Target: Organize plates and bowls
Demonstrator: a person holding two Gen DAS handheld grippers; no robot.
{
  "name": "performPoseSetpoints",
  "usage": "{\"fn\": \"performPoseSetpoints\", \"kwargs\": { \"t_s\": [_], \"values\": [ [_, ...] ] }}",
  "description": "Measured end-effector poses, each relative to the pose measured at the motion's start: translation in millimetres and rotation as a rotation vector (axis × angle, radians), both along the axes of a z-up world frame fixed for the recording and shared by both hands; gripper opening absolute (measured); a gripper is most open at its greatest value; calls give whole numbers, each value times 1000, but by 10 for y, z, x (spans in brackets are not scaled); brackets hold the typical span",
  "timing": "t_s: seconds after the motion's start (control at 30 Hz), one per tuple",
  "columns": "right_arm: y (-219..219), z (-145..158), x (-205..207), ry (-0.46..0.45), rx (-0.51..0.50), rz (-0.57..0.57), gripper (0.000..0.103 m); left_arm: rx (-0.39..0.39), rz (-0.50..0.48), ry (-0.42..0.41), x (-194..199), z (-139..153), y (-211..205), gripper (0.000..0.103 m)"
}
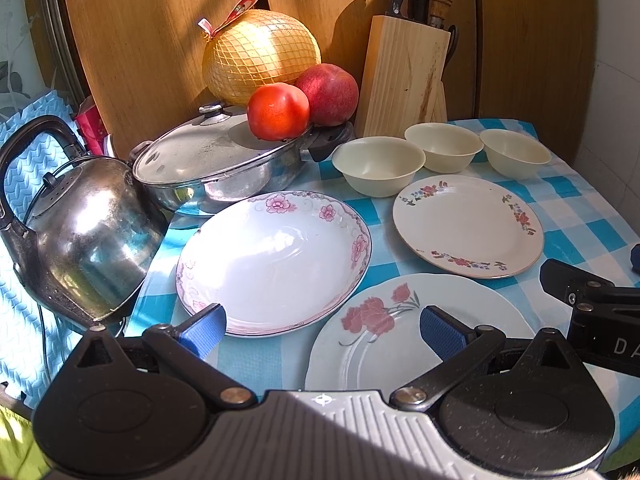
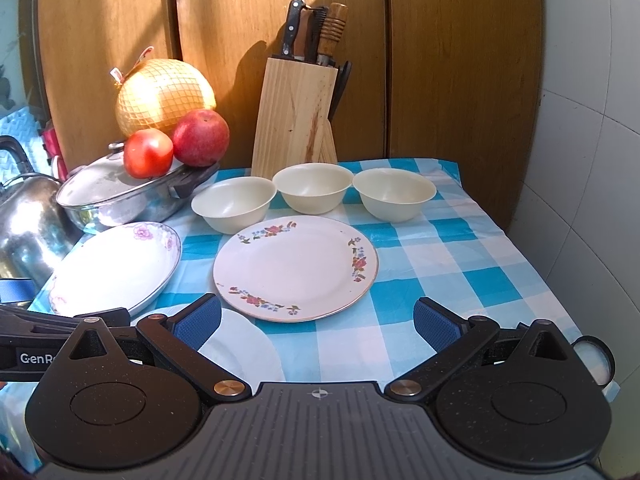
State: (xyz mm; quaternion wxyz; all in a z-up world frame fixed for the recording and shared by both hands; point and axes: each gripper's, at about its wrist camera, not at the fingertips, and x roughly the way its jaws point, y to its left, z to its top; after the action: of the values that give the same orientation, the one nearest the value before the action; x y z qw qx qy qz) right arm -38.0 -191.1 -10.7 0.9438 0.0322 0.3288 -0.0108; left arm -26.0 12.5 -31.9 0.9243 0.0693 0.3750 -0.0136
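Three cream bowls stand in a row at the back of the checked cloth: left (image 1: 378, 166) (image 2: 236, 204), middle (image 1: 443, 146) (image 2: 313, 189), right (image 1: 515, 153) (image 2: 394, 195). A deep pink-flowered plate (image 1: 272, 260) (image 2: 116, 268) lies on the left. A flat floral plate (image 1: 468, 226) (image 2: 295, 266) lies in the middle. A plate with a red flower (image 1: 400, 332) (image 2: 244, 348) lies nearest. My left gripper (image 1: 322, 330) is open and empty above the two near plates. My right gripper (image 2: 316, 326) is open and empty just short of the flat floral plate.
A steel kettle (image 1: 80, 232) and a lidded pan (image 1: 216, 164) carrying a tomato (image 1: 278, 110), an apple (image 1: 328, 94) and a netted pomelo (image 1: 260, 56) stand on the left. A wooden knife block (image 2: 296, 116) stands behind the bowls. Wooden boards line the back; the table edge (image 2: 532, 248) runs on the right.
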Motion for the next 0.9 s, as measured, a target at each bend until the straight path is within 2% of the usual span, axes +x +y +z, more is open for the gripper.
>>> {"fn": "performPoseSetpoints", "kwargs": {
  "t_s": [0.4, 0.67, 0.9],
  "values": [
    [23, -97, 0, 58, -1, 28, 103, 12, -4, 48, -88, -120, 33, 99],
    [27, -177, 13, 103, 8, 45, 103, -20, -2, 125, -111, -262, 127, 99],
    [23, -293, 43, 159, 8, 68, 103, -26, -14, 150, -97, -317, 132, 99]
  ]
}}
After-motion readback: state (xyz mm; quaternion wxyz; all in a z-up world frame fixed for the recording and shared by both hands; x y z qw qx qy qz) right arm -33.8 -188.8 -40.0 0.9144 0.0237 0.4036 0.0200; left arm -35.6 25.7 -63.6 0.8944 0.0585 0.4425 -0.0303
